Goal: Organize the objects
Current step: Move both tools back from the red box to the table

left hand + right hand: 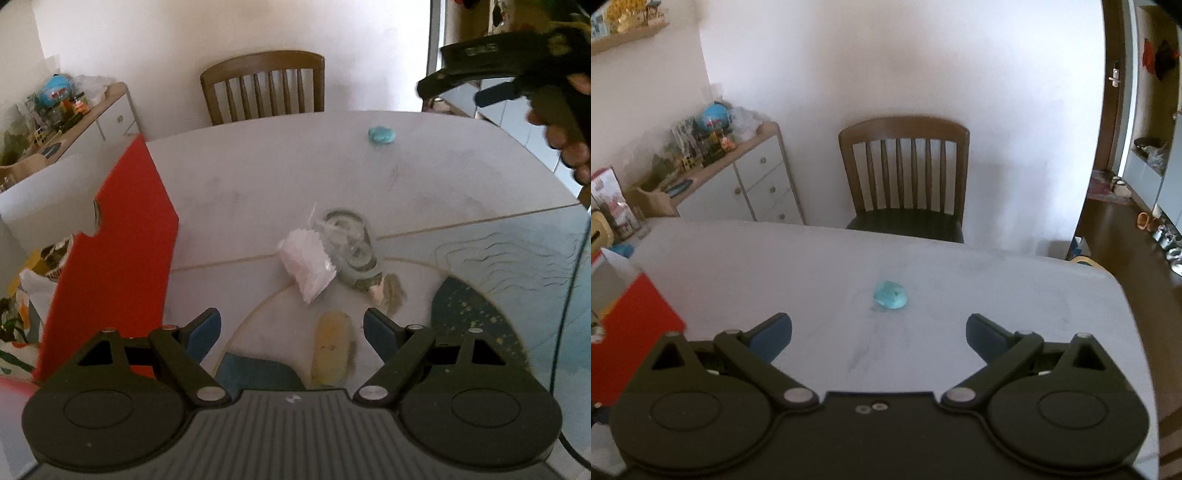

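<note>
My left gripper (291, 326) is open and empty above the near part of the table (258, 177). Just ahead of it lie a white plastic bag (308, 264), a grey-green roll of tape (354, 251) and a yellowish oblong object (332, 347). A small turquoise object (381, 135) lies farther off near the table's far edge. My right gripper (879, 334) is open and empty, hovering above the table (775, 266) with the turquoise object (891, 294) just ahead between its fingers. The right gripper also shows at the top right of the left wrist view (495, 74).
A red and white box (110, 266) stands open at the table's left side; it also shows in the right wrist view (631, 325). A wooden chair (905, 177) stands behind the table. A cabinet (746, 177) with clutter on top stands at the back left. A dark blue patterned patch (476, 321) marks the near right.
</note>
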`<state>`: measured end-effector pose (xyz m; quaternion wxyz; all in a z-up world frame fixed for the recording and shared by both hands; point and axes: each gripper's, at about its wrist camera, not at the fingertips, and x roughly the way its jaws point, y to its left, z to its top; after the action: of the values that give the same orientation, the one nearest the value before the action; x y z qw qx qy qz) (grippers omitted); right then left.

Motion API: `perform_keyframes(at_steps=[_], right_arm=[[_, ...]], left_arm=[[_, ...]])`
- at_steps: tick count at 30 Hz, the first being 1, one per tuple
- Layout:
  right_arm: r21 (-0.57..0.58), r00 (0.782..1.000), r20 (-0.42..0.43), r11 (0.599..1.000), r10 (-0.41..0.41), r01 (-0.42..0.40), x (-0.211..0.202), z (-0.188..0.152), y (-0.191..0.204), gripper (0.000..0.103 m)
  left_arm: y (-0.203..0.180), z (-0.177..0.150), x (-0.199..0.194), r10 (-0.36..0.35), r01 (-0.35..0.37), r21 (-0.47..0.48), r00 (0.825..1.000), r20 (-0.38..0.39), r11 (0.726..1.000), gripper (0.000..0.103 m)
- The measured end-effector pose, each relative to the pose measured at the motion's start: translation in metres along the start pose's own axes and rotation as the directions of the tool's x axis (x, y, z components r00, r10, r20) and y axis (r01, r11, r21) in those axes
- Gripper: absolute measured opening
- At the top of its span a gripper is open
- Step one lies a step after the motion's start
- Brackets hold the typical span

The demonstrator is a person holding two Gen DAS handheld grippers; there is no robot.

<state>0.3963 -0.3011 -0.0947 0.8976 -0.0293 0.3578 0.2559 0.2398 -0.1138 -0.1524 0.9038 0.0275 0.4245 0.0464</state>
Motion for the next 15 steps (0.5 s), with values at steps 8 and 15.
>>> perform_keyframes(at_steps=[8,15], right_arm=[[-0.026,0.999,-0.042,1.000,0.001,-0.002,0.060,0.000,-0.003,0.098],[-0.028,0.998,-0.056,0.999,-0.025,0.024,0.097,0.003,-0.010,0.091]], left_arm=[[-0.005,-0.007,0.008,0.005,-0.006,-0.026,1.000,-0.017,1.000,0.085],[-0.014,-0.007,0.005,-0.014,0.014,-0.030,1.000,-0.005,0.999,0.082]])
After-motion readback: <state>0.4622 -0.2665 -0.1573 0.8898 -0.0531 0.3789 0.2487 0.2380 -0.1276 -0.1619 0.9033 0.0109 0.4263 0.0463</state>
